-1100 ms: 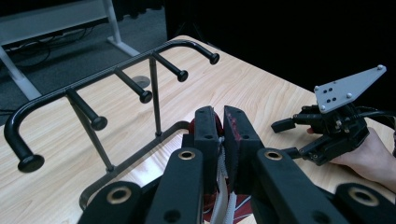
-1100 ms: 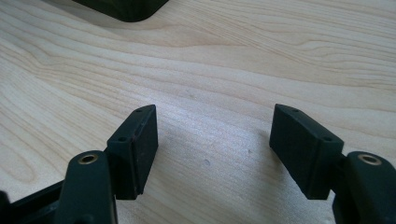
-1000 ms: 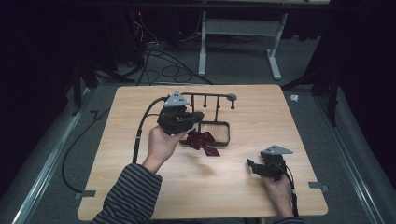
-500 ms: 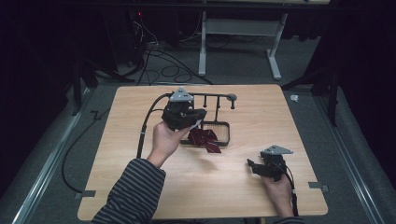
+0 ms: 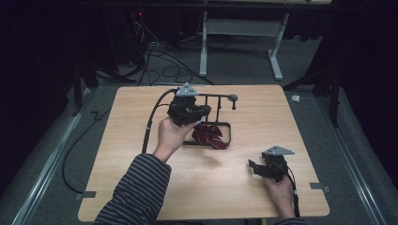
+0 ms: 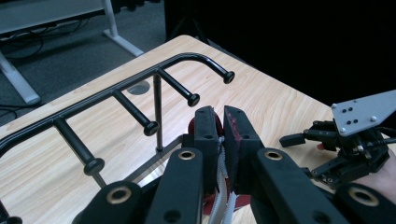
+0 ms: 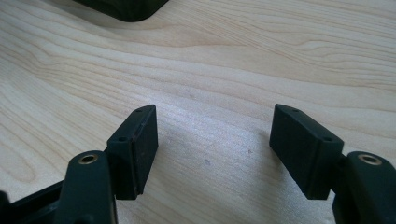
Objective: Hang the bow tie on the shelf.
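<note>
My left gripper (image 5: 202, 117) is held above the table's middle, shut on a dark red fabric piece (image 5: 209, 135) that hangs over the base of a black peg rack (image 5: 228, 136). In the left gripper view the jaws (image 6: 223, 114) are pressed together on the red fabric (image 6: 215, 126), and a white strip runs between them. The rack's top bar and pegs (image 6: 116, 93) stand just beyond the jaw tips. My right gripper (image 5: 254, 166) rests low at the front right of the table, open, with bare wood between its jaws (image 7: 215, 126).
The wooden table (image 5: 117, 154) has free surface at left and in front. A black cable (image 5: 149, 122) trails from the left gripper across the table and off its left side. A dark corner of the rack base (image 7: 126, 9) lies ahead of the right gripper.
My left gripper has carried the red fabric a little farther away and to the right, closer to the rack. The right gripper has stayed put.
</note>
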